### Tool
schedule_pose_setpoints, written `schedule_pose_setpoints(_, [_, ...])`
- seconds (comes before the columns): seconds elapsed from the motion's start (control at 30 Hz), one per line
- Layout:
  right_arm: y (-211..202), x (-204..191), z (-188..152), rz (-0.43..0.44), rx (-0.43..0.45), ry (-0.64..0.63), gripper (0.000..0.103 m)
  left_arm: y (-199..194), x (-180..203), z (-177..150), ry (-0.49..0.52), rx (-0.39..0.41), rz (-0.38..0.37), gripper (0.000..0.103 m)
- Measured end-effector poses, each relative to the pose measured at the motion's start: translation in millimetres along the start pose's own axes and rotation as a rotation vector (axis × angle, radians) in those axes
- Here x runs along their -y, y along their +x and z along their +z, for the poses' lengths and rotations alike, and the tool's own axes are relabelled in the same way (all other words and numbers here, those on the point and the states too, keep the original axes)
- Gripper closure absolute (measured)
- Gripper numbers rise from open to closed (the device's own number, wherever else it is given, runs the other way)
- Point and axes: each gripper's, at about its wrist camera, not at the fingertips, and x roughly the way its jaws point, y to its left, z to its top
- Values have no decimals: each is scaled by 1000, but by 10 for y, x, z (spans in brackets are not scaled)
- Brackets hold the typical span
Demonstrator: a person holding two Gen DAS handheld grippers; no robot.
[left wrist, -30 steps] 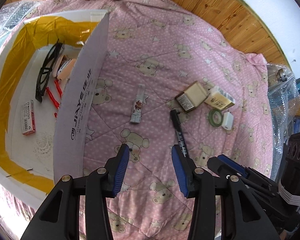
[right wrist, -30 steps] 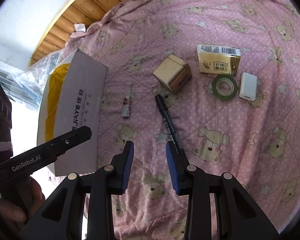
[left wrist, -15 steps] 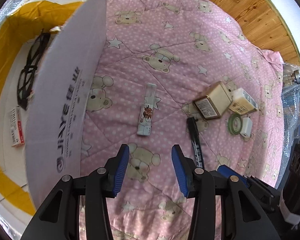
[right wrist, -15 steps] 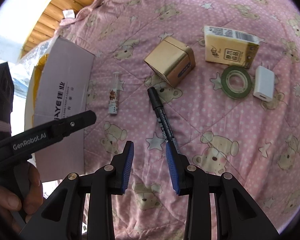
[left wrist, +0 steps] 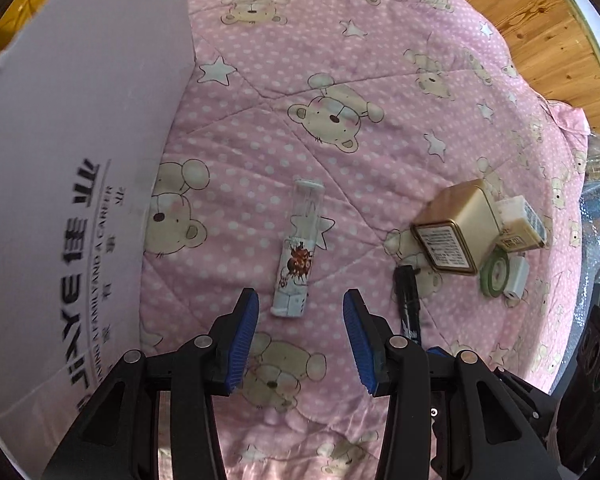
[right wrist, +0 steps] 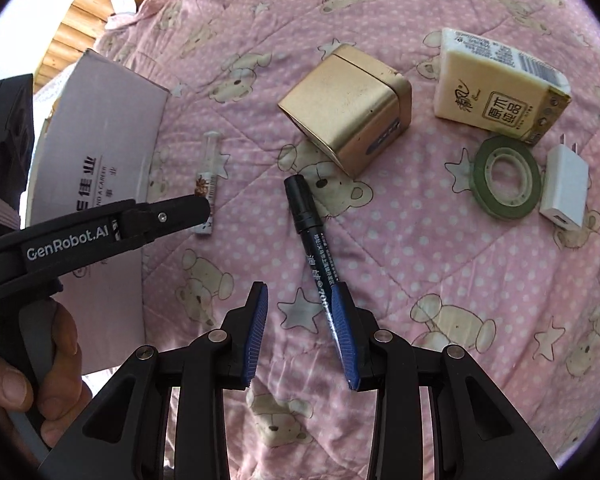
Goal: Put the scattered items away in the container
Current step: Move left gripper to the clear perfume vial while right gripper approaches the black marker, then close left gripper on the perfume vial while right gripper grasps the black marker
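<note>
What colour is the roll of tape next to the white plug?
The roll of tape is dull green, seen best in the right wrist view, lying flat beside the white plug.

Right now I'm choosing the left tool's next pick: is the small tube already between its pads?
No: the small tube lies on the quilt ahead of the open left tool, untouched by its pads.

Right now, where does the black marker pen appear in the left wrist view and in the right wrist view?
Left wrist view: the black marker pen lies right of centre, its lower end hidden behind the left gripper.
Right wrist view: the same pen lies at centre, its lower end passing behind the right gripper.
Shared landmark: the gold tin box, just beyond the pen's cap.
</note>
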Motion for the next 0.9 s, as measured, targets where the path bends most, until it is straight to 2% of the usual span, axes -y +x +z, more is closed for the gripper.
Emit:
schedule_pose_setpoints(0.27, [103,26,84,-22,-11,-14,67,174,-51,67,-13,-26,9,57])
schedule_pose_setpoints(0.43, [172,-10,126,-30,-15,-34,65,174,-21,76,1,-4,5,52])
schedule_pose_setpoints(0.53, [176,-37,128,-45,-9,-60,65,175,48,44,40,25,33,52])
schedule_pose_setpoints(0.57, [176,-44,125,-53,-7,-70,72,170,77,31,62,38,50,53])
schedule_pose_setpoints(0.6, [176,-47,120,-76,-7,-84,79,165,105,19,83,51,67,69])
schedule_pose_setpoints(0.63, [176,-36,119,-87,-8,-89,86,156,111,13,95,60,89,77])
schedule_pose_setpoints(0.67, [165,4,122,-69,-11,-79,87,137,73,20,89,58,68,83])
schedule_pose_setpoints(0.73, [132,60,121,-51,-13,-56,89,89,3,32,62,50,20,83])
schedule_pose_setpoints(0.9, [-17,73,95,-29,7,-39,89,-145,-18,9,53,86,-14,83])
